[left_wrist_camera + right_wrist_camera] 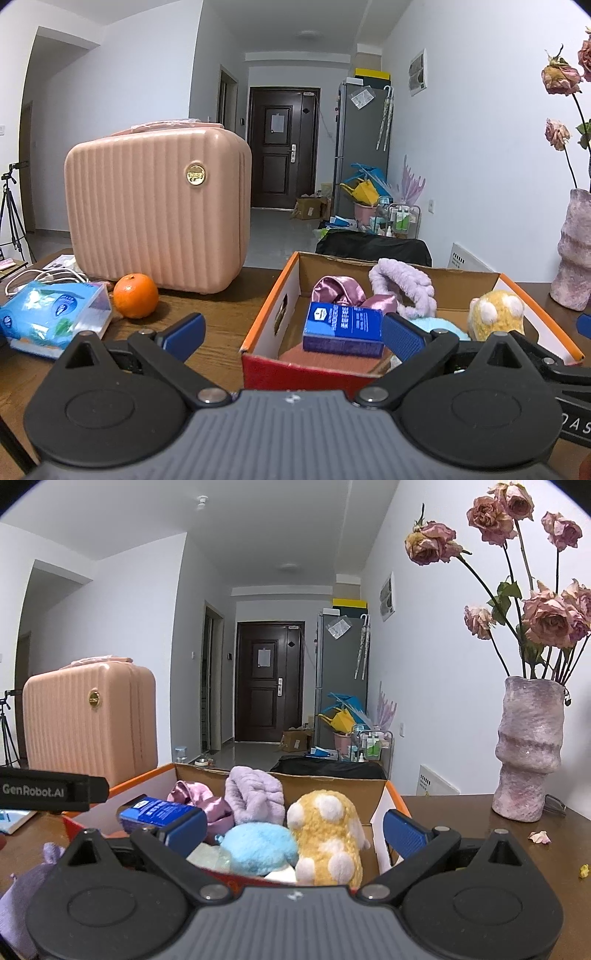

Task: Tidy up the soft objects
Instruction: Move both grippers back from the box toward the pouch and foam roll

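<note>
An orange-rimmed cardboard box (524,291) (395,794) on the wooden table holds a yellow-and-white plush (328,834) (496,314), a light blue plush (258,847), a fluffy lilac headband (253,797) (402,282), a pink satin scrunchie (195,795) (340,293) and a blue packet (343,328) (155,810). My left gripper (293,334) is open and empty at the box's near left corner. My right gripper (295,829) is open and empty just in front of the plush toys. A lilac cloth (22,897) lies at the right wrist view's lower left.
A pink ribbed case (159,210) (88,723) stands behind left. An orange (136,301) and a tissue pack (51,317) lie left of the box, with white cables (48,275). A vase (528,749) of dried roses stands right, with fallen petals (539,837).
</note>
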The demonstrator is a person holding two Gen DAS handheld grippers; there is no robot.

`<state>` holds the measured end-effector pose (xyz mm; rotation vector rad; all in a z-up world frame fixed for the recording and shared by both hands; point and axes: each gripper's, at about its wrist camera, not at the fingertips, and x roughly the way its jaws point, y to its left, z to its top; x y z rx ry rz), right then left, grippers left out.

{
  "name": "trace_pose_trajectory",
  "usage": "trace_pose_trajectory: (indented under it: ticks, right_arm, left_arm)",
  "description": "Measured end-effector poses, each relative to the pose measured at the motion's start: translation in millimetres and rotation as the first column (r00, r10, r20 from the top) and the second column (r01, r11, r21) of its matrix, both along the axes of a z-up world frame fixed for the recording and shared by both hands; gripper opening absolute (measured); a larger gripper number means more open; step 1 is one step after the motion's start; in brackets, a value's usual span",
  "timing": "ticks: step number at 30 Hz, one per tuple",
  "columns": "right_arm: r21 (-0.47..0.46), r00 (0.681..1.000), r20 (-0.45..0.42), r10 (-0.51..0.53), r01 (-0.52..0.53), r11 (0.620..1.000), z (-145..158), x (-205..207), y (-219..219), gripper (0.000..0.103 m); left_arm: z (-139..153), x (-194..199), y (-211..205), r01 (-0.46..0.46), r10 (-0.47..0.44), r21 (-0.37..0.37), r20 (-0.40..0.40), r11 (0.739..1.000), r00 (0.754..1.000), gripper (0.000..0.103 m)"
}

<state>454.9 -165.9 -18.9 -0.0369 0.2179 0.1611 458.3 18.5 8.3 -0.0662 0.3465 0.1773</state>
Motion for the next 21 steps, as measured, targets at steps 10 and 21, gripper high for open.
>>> trace_pose_trajectory:
  ticks: [10, 21]
  right_arm:
    - [0.001, 1.000, -0.003, 0.007, -0.007, 1.000, 0.4, -26.0, -0.4, 0.102]
    - [-0.006, 1.000, -0.017, 0.019, -0.019, 1.000, -2.4, -54.2, -1.0, 0.102]
  left_arm:
    - [-0.9, -27.6, 3.2, -0.006, 0.006, 0.003, -0.002, 1.000, 1.000, 0.103]
    - [-3.5, -54.4, 8.8, -0.008, 0.008, -0.003, -0.024, 1.000, 1.000, 0.103]
